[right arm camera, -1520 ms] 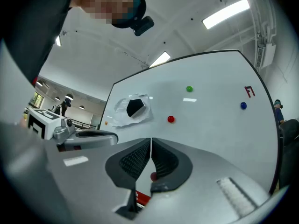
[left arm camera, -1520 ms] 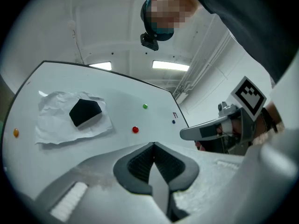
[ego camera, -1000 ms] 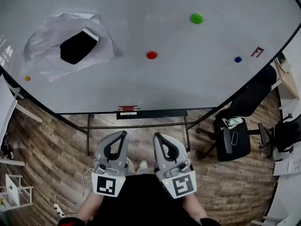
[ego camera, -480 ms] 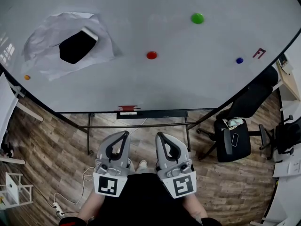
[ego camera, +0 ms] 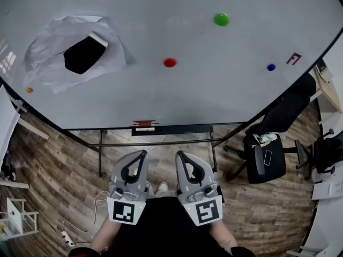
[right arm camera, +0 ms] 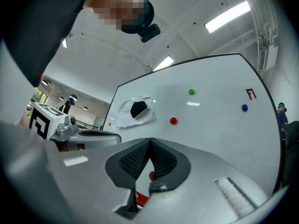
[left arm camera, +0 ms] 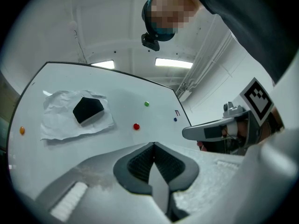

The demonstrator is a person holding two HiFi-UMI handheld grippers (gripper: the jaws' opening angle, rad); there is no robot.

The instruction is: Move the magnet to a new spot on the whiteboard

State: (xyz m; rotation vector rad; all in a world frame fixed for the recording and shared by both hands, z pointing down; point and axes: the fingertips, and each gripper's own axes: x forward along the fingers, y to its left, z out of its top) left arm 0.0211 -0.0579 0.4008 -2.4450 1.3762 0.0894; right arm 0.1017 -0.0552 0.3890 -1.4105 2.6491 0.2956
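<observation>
The whiteboard (ego camera: 161, 95) carries a red magnet (ego camera: 170, 62) near its middle, a green magnet (ego camera: 221, 19) higher up to the right, a blue magnet (ego camera: 271, 67) at the right and a small orange magnet (ego camera: 29, 90) at the far left. My left gripper (ego camera: 141, 154) and right gripper (ego camera: 179, 155) hang side by side close to my body, well short of the board. Both are shut with nothing between the jaws. The left gripper view shows the red magnet (left arm camera: 136, 126) far ahead. In the right gripper view, the red magnet (right arm camera: 173, 121) also lies far beyond the jaws.
A crumpled paper sheet (ego camera: 48, 63) with a black eraser (ego camera: 83, 55) sticks to the board's left part. A small red mark (ego camera: 293, 58) is drawn beside the blue magnet. A red object (ego camera: 144, 123) lies on the board's tray. A black office chair (ego camera: 265, 157) stands on the right.
Both grippers stay low and shut, almost where they were. The head view has shifted slightly, so the board's items sit a little further left.
</observation>
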